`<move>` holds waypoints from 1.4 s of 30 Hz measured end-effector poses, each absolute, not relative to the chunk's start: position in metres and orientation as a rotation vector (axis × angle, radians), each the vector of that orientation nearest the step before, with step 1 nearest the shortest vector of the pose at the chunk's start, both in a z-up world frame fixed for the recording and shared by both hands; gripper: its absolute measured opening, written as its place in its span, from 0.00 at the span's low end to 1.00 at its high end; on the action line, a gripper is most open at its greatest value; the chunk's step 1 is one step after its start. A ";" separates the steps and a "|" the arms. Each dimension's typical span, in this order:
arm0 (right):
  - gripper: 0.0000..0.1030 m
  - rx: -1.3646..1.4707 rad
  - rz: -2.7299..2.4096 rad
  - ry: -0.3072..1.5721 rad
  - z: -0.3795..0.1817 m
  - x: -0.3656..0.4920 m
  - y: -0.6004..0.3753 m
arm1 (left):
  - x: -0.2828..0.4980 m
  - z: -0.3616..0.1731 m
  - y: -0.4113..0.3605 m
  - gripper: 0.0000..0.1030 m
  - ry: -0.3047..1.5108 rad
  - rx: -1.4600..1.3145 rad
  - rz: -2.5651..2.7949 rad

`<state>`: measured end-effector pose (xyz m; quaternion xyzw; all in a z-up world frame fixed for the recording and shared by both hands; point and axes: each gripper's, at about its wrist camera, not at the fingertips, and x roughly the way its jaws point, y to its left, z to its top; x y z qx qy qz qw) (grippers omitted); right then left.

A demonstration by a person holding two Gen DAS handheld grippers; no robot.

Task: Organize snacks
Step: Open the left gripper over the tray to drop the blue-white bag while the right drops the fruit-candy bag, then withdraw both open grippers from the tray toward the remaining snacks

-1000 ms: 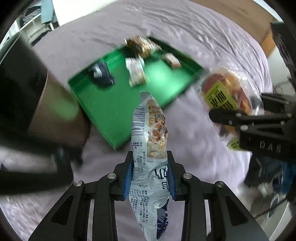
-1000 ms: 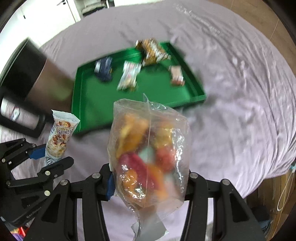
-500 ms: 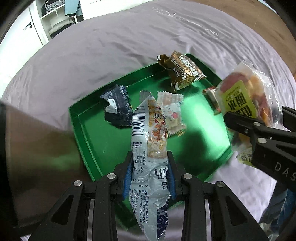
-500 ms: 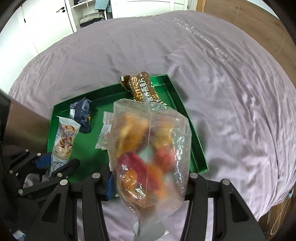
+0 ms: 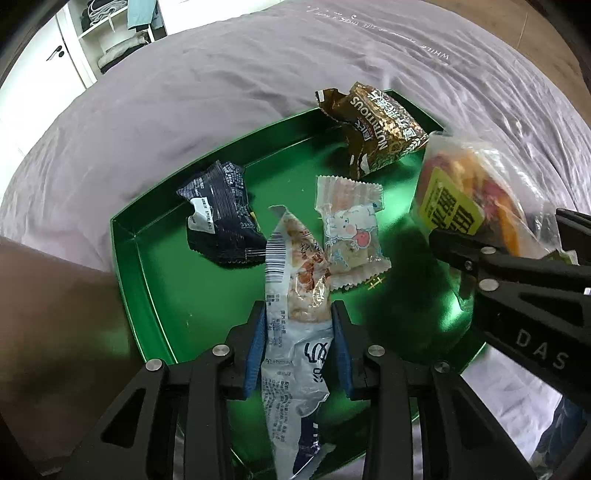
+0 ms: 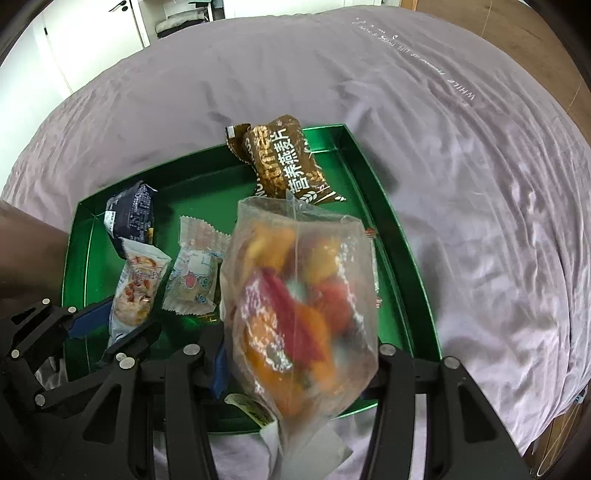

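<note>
A green tray (image 5: 147,288) (image 6: 402,254) lies on a purple bedsheet. In it lie a brown oat packet (image 5: 376,129) (image 6: 288,166), a dark blue packet (image 5: 218,218) (image 6: 129,218) and a small white candy packet (image 5: 351,236) (image 6: 195,273). My left gripper (image 5: 299,332) is shut on a white and blue nut snack packet (image 5: 295,295) (image 6: 136,288), held above the tray's near part. My right gripper (image 6: 295,362) is shut on a clear bag of colourful sweets (image 6: 299,302) (image 5: 465,199), held above the tray's right side.
The purple bedsheet (image 6: 480,166) spreads around the tray. A brown blurred mass (image 5: 55,332) fills the left edge of the left wrist view. White cupboards (image 6: 92,37) stand beyond the bed. Wood floor (image 6: 517,29) shows at the far right.
Both grippers have moved from beside the tray to above it, each still holding its packet. The tray now fills the middle of both views.
</note>
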<state>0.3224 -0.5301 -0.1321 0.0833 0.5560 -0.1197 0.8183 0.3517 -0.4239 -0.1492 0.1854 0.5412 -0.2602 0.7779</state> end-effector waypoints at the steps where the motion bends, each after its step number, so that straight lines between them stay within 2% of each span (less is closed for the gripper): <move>1: 0.53 0.177 -0.254 1.186 -0.133 0.323 -0.531 | 0.353 -0.150 -0.424 0.29 1.172 0.398 -0.562; 8: 0.53 0.183 -0.250 1.190 -0.136 0.325 -0.532 | 0.354 -0.150 -0.423 0.39 1.168 0.387 -0.561; 11: 0.54 0.192 -0.250 1.189 -0.135 0.323 -0.532 | 0.355 -0.146 -0.423 0.48 1.161 0.374 -0.562; 13: 0.58 0.190 -0.250 1.181 -0.132 0.322 -0.532 | 0.356 -0.142 -0.422 0.52 1.151 0.364 -0.562; 15: 0.73 0.187 -0.250 1.164 -0.126 0.322 -0.531 | 0.356 -0.137 -0.421 0.54 1.138 0.359 -0.561; 18: 0.78 0.184 -0.250 1.139 -0.113 0.322 -0.529 | 0.356 -0.129 -0.419 0.58 1.124 0.345 -0.558; 29: 0.80 0.204 -0.288 1.042 -0.044 0.272 -0.526 | 0.330 -0.079 -0.403 0.59 1.038 0.321 -0.640; 34: 0.80 0.171 -0.285 1.105 -0.033 0.232 -0.509 | 0.289 -0.059 -0.374 0.59 1.058 0.325 -0.736; 42: 0.80 0.097 -0.169 1.256 -0.045 0.177 -0.437 | 0.220 -0.056 -0.294 0.59 1.101 0.438 -0.829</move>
